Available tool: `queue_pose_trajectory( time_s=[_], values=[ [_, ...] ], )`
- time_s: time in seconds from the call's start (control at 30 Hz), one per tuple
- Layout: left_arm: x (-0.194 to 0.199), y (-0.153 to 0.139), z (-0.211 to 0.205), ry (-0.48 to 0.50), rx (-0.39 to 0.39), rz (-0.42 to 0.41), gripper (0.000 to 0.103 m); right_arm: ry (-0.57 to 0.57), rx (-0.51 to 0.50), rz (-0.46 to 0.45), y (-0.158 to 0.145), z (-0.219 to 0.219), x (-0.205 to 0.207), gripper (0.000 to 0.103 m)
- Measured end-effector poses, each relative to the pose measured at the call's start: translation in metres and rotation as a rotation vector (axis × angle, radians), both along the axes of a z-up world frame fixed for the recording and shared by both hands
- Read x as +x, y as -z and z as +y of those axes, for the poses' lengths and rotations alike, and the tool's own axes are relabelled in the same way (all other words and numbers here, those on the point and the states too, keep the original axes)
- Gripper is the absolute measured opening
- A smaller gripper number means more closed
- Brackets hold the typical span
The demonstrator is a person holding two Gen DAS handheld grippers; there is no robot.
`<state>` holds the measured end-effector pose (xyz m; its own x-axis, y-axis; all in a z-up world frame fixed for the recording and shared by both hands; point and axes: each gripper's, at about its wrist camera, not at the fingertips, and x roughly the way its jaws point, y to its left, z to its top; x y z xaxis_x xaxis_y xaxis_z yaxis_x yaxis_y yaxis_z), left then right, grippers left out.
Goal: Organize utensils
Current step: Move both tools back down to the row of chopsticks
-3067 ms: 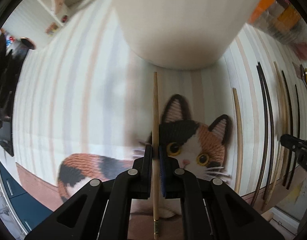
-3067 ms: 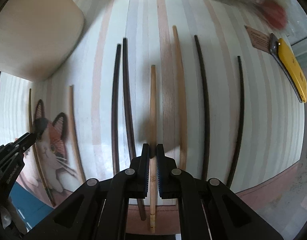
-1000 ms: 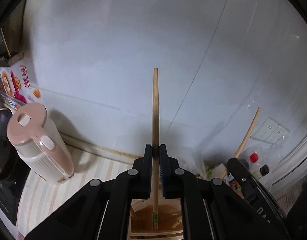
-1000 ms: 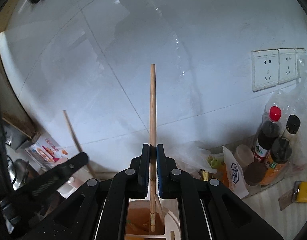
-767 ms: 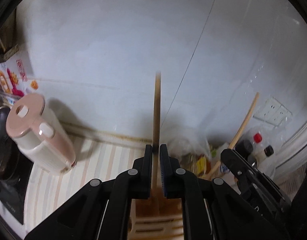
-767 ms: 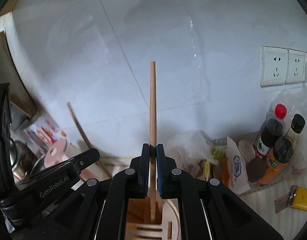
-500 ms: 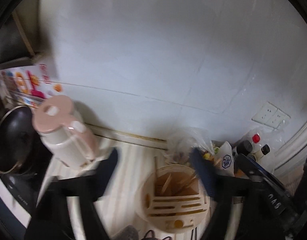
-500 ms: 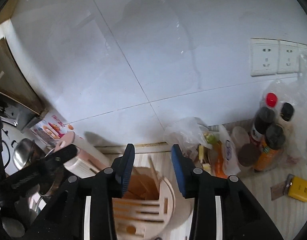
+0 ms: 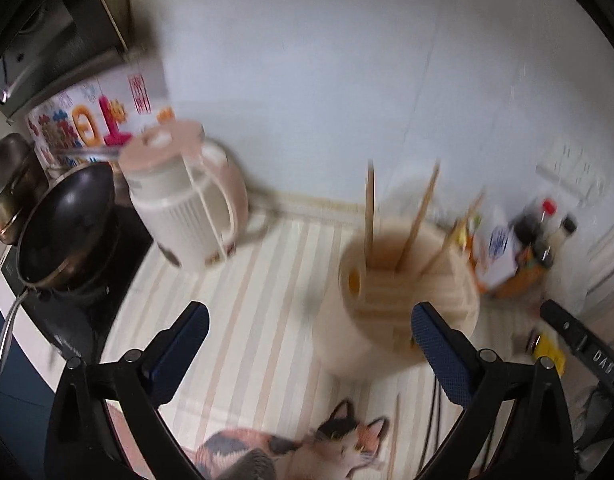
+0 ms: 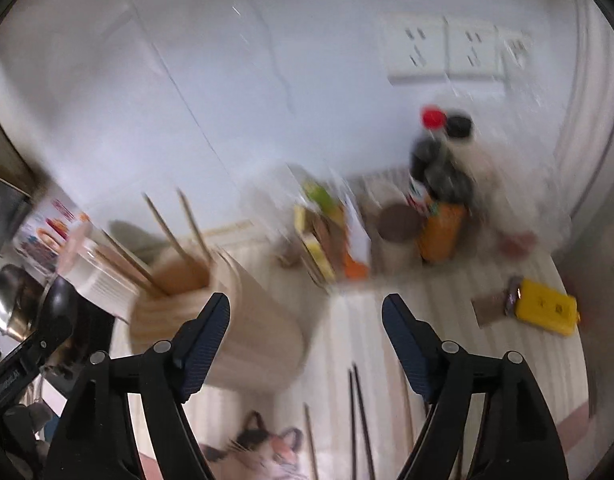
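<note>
A pink-lidded kettle (image 9: 179, 216) stands beside a black pan (image 9: 67, 220); sauce bottles (image 10: 439, 184) and a yellow box (image 10: 547, 312) sit near wall sockets (image 10: 455, 52).

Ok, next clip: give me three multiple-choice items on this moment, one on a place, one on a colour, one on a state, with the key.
1. Where do the light wooden chopsticks stand?
A. in the round utensil holder
B. in the black pan
C. in the kettle

2. What colour is the lid of the kettle?
A. green
B. pink
C. blue

3. What is between the fingers of the left gripper?
A. a chopstick
B. a bottle
C. nothing

Key: 1 A, they rise out of the utensil holder; 2 B, its top shows pale pink; 3 C, the jaws are opening wide with only the striped mat behind them.
</note>
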<state>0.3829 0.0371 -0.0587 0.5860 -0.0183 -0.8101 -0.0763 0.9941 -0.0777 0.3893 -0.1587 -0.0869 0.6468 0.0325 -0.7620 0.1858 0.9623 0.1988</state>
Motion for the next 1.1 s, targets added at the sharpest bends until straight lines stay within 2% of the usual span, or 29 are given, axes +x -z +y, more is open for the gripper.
queue_pose_trajectory(
  time_s=[0.27,0.47,0.5,0.6,0.7,0.8,0.9,1.03,1.1],
  values=[
    [-0.014,0.077,-0.026,0.045,0.073,0.172,0.103,0.054,-0.033,0.189,0.072,-0.026,-0.02,0.08],
    [-0.029,0.115,-0.046,0.086,0.093,0.259,0.103,0.055,-0.053,0.306,0.117,-0.033,-0.03,0.08],
    [-0.031,0.122,-0.05,0.095,0.099,0.272,0.103,0.049,-0.112,0.315,0.123,-0.032,-0.033,0.08],
    [-0.035,0.138,-0.06,0.115,0.115,0.306,0.103,0.043,-0.111,0.359,0.142,-0.033,-0.036,0.078],
    [-0.036,0.152,-0.069,0.13,0.127,0.339,0.103,0.026,-0.097,0.405,0.161,-0.033,-0.038,0.07],
    [-0.038,0.17,-0.077,0.146,0.134,0.373,0.103,0.008,-0.071,0.45,0.18,-0.033,-0.037,0.056],
    [-0.038,0.187,-0.084,0.153,0.123,0.423,0.103,-0.008,-0.064,0.491,0.198,-0.031,-0.037,0.049],
    [-0.038,0.207,-0.095,0.182,0.075,0.474,0.1,-0.042,-0.051,0.542,0.217,-0.026,-0.038,0.042],
    [-0.039,0.214,-0.099,0.192,0.036,0.498,0.091,-0.066,-0.052,0.571,0.228,-0.022,-0.04,0.036]
  ],
)
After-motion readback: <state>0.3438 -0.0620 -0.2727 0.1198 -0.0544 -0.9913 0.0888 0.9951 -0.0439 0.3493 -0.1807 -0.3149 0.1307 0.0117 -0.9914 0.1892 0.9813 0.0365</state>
